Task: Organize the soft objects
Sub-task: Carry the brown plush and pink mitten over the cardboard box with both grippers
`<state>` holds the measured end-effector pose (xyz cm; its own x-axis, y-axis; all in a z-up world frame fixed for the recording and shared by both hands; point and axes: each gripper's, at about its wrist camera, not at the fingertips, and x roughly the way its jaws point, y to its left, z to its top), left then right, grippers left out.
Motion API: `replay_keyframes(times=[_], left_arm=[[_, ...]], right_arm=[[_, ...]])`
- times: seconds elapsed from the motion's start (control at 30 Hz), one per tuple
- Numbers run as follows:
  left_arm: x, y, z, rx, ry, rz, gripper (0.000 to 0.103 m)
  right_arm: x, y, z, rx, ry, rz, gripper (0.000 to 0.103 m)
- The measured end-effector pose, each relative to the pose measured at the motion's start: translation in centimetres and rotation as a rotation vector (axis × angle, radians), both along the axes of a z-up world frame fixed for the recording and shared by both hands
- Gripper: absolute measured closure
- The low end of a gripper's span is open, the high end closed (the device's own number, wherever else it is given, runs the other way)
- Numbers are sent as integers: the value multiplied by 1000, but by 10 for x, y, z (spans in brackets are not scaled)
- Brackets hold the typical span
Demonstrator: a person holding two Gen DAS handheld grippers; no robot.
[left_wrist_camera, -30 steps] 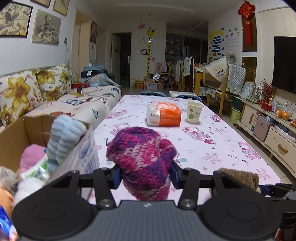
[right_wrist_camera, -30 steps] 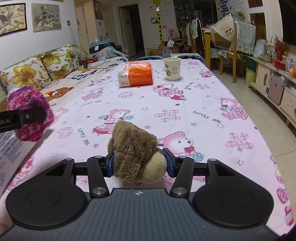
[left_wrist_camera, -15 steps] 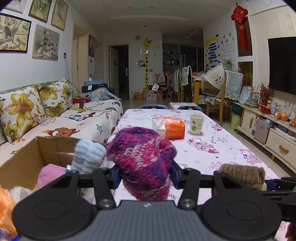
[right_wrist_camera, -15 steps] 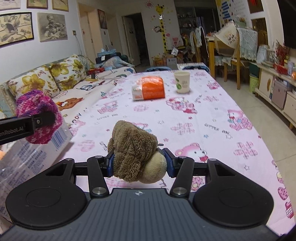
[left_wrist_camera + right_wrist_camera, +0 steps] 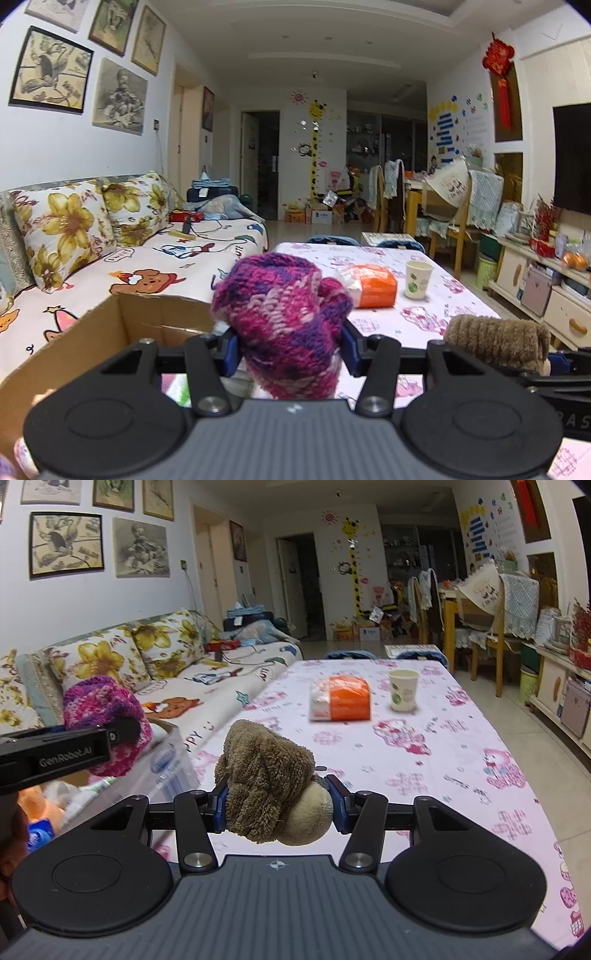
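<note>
Both items are picked up, neither boxed yet: the left gripper (image 5: 288, 349) clamps the purple knit piece (image 5: 284, 317) over the cardboard box (image 5: 103, 325), apparently part-filled; the right gripper (image 5: 277, 805) pinches the brown plush (image 5: 269, 779) above the bench (image 5: 443, 760).

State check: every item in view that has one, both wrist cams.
left gripper: shut on knit mitten, held in the air
right gripper: shut on brown plush toy, held in the air
cardboard box: open-topped
paper cup: upright
orange packet: lying flat on the table
</note>
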<state>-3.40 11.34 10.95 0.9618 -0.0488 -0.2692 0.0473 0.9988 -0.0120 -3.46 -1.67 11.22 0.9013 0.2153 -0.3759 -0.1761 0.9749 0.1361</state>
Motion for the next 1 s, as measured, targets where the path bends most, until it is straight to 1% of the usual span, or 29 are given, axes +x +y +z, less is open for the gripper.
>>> replay_keyframes(times=[0.33,0.57,0.77,1.0], left_arm=[[3,30,4,-45,-17,77,51],[7,54,4,-76,-10,133,51],[10,85,3,-120,-1,201,51],[18,123,-2,-178,17,269,51]], right_arm=[[7,21,8,-34,-31,80,39],[13,37,14,-51,-59,149,39],[21,52,19,-76,-89,209,39],[33,67,18,-91,-104,272,39]])
